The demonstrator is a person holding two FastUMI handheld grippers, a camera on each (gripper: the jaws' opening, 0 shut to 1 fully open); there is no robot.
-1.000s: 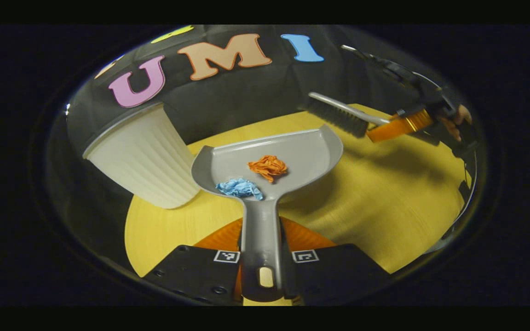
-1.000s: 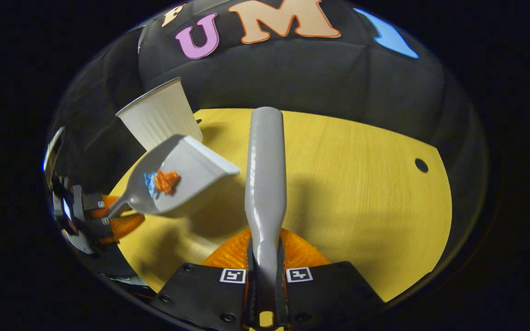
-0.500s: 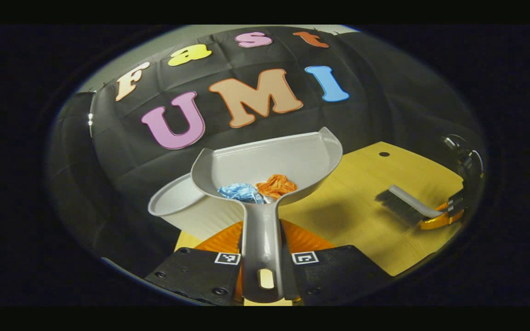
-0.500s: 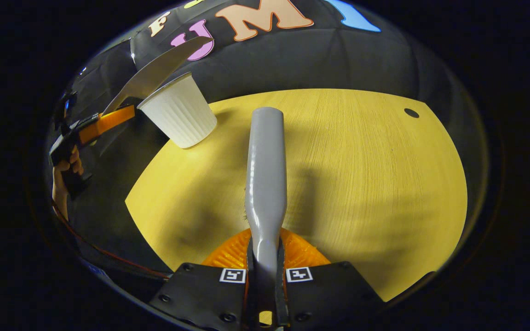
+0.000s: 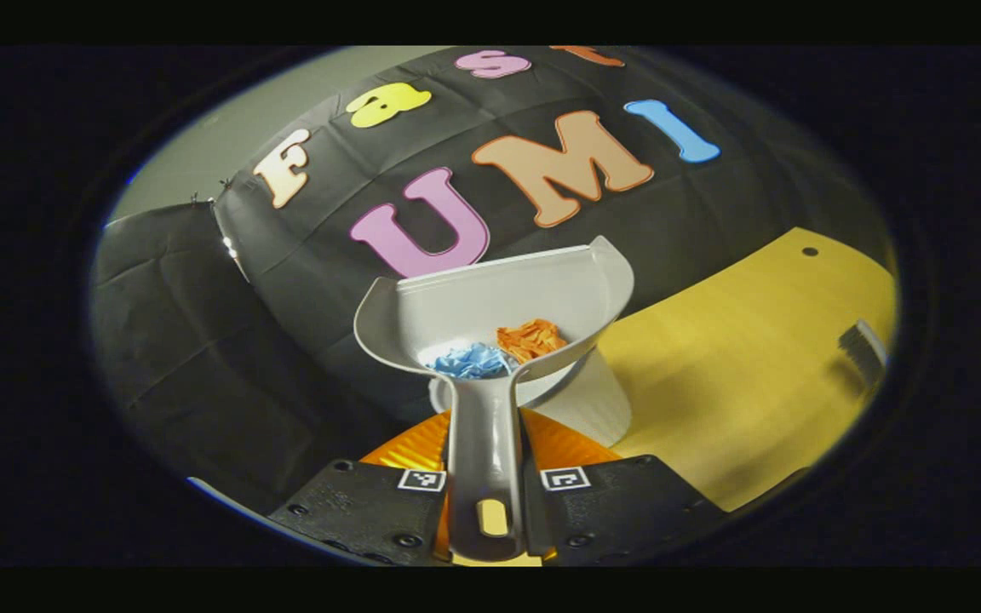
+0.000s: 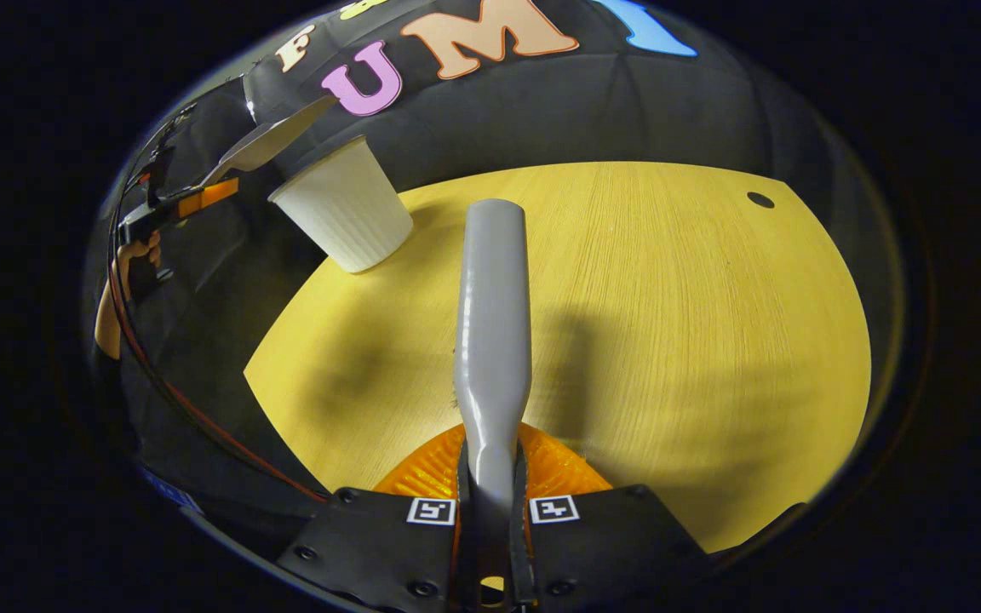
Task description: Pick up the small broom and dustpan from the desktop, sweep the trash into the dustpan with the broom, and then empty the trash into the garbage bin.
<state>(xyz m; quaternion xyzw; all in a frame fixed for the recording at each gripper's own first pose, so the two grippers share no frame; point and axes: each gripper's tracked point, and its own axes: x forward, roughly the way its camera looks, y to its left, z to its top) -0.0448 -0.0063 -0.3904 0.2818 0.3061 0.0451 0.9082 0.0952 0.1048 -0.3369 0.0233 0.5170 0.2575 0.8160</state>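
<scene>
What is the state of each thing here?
Dustpan: lifted, held above the bin.
Blue paper wad: in the dustpan.
Orange paper wad: in the dustpan.
White ribbed bin: upright on the table.
Broom: gripped by its handle.
Left gripper: shut on the dustpan.
Right gripper: shut on the broom.

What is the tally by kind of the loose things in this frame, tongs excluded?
Paper scraps: 2, blue scrap and orange scrap, both in the dustpan
Dustpan: 1, held above the bin
Broom: 1
Garbage bin: 1, white, on the desktop
Total: 5
</scene>
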